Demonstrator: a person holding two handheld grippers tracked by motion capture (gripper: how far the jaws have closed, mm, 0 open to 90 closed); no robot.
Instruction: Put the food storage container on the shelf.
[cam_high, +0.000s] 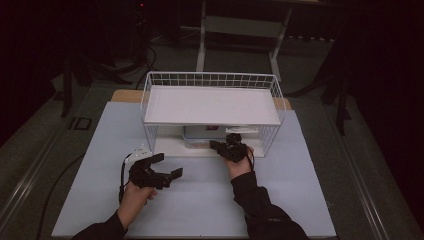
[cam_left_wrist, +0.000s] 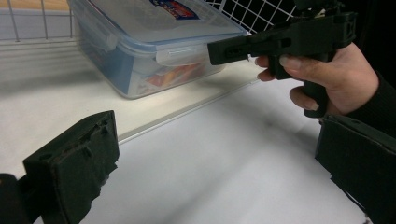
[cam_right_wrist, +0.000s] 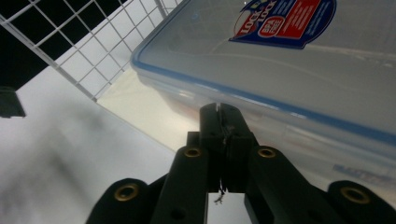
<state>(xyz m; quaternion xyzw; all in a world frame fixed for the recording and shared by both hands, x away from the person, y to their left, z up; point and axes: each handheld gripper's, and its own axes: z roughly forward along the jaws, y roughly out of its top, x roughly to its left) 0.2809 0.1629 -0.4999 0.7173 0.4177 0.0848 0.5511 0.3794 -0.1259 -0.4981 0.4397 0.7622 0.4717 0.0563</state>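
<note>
My right gripper (cam_right_wrist: 219, 109), jaws pressed together on the box's (cam_left_wrist: 154, 46) latch flap; the right gripper view reads its label. Box under the rack (cam_high: 210, 107), long side along the front. Left gripper (cam_high: 167, 167) gapes empty

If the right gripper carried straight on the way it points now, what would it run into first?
Most likely the clear plastic container on the rack's lower shelf. The right gripper, jaws shut, points at the side latch flap under the blue-rimmed lid, tips at or just short of it; whether they touch is unclear.

Clear box (cam_left_wrist: 154, 44) with blue-rimmed lid, perhaps red-blue label (cam_right_wrist: 285, 18); white wire-grid rack (cam_high: 210, 82).
</note>
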